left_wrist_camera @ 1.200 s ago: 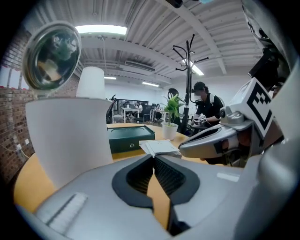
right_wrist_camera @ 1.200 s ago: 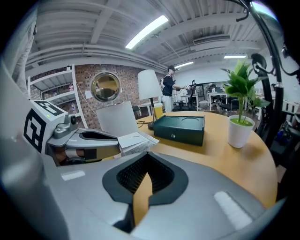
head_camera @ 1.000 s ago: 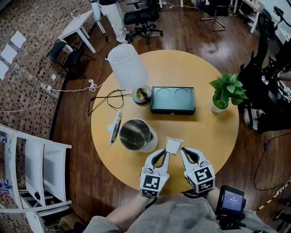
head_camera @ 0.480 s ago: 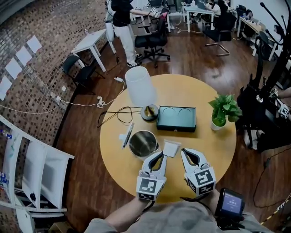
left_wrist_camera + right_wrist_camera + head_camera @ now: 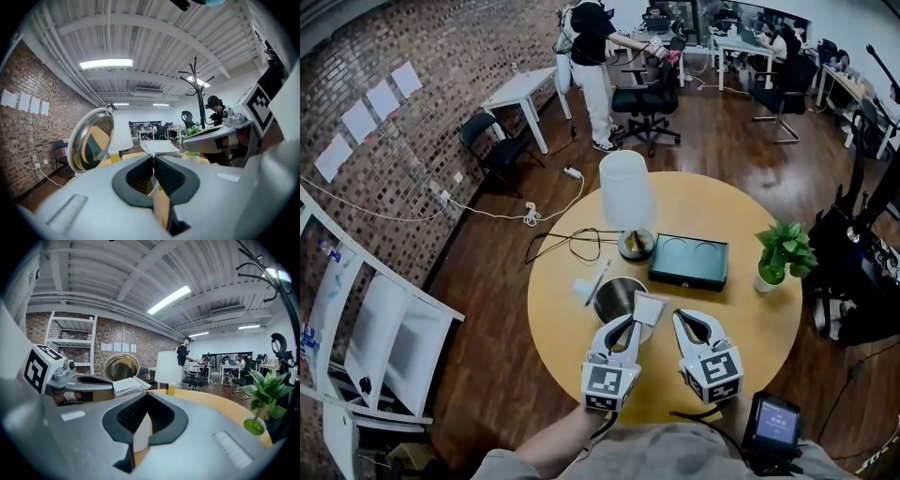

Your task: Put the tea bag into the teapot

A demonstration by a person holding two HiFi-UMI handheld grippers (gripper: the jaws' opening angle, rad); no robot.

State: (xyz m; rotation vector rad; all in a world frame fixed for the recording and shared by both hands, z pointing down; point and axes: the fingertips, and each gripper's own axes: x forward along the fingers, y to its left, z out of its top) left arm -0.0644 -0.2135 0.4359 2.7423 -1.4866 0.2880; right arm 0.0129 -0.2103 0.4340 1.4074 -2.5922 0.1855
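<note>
A steel teapot point(image 5: 615, 298) stands open on the round wooden table point(image 5: 750, 319), its hinged lid point(image 5: 600, 279) point(image 5: 91, 138) tipped up on the left. My left gripper point(image 5: 636, 322) point(image 5: 153, 157) is shut on a flat white tea bag packet point(image 5: 650, 307) point(image 5: 159, 147), which sticks out past the fingertips at the teapot's right rim. Just to the right, my right gripper point(image 5: 678, 317) point(image 5: 147, 394) is shut, with nothing seen between its pads. The right gripper view has the packet point(image 5: 125, 386) at the left, in the left gripper's tips.
Behind the teapot stand a white lamp point(image 5: 625, 192), a small bowl point(image 5: 635, 245) and a dark green tray box point(image 5: 688, 262). A potted plant point(image 5: 783, 253) is at the table's right edge. A black cable point(image 5: 567, 246) lies at the left. A person point(image 5: 592, 56) stands far back.
Both grippers have risen together. The packet, which lay to the right of the teapot, now hangs at the teapot's right rim, still in the left gripper. The head view has tilted up.
</note>
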